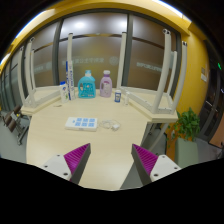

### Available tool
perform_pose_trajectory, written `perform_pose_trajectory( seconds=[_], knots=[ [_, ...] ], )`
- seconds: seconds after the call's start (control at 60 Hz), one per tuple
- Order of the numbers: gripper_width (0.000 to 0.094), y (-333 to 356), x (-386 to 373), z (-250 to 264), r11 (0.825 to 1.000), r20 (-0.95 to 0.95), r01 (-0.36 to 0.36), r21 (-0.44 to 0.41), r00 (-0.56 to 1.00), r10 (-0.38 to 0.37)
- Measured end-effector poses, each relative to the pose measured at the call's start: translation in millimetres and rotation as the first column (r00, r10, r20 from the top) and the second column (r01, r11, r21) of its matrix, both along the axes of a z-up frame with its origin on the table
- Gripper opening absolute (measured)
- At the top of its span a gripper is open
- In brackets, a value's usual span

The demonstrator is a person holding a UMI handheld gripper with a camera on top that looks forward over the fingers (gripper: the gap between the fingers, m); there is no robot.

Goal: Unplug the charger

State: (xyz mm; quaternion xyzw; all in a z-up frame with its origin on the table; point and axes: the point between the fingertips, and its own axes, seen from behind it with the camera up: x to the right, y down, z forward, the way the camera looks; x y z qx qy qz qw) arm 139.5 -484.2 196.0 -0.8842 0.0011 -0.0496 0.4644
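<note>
Charger: honestly can't pick one out for sure. Best guess is the white power strip [82, 123] lying flat mid-table, with a small pale thing [110, 125] just beside it that might be a plug or adapter, too small to tell.
Gripper [111, 160]: fingers spread apart, nothing between the pink pads [76, 156], hanging over the near edge of the table [55, 150], well short of the strip.
Progress: looks like approach only, nothing gripped yet.
Further back: blue bottle [87, 84] and pink bottle [106, 84] side by side at the far end, a small dark item [118, 97] near them, glass partitions behind, plant [187, 124] off to the right.
Risk: the strip isn't held down by anything, so a straight pull probably drags the whole strip along instead of freeing the plug.
Risk 2: grabbing the wrong pale bit, since the target's tiny from here.
</note>
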Motion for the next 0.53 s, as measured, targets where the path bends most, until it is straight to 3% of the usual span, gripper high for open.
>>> perform_pose_trajectory(
  seconds=[0.217, 0.533],
  knots=[
    [0.0853, -93, -17, 34, 1.000, 0.017, 0.027, 0.010, 0.999, -0.028],
    [0.0852, -127, -34, 58, 0.999, 0.036, 0.027, 0.046, 0.999, -0.028]
  ],
)
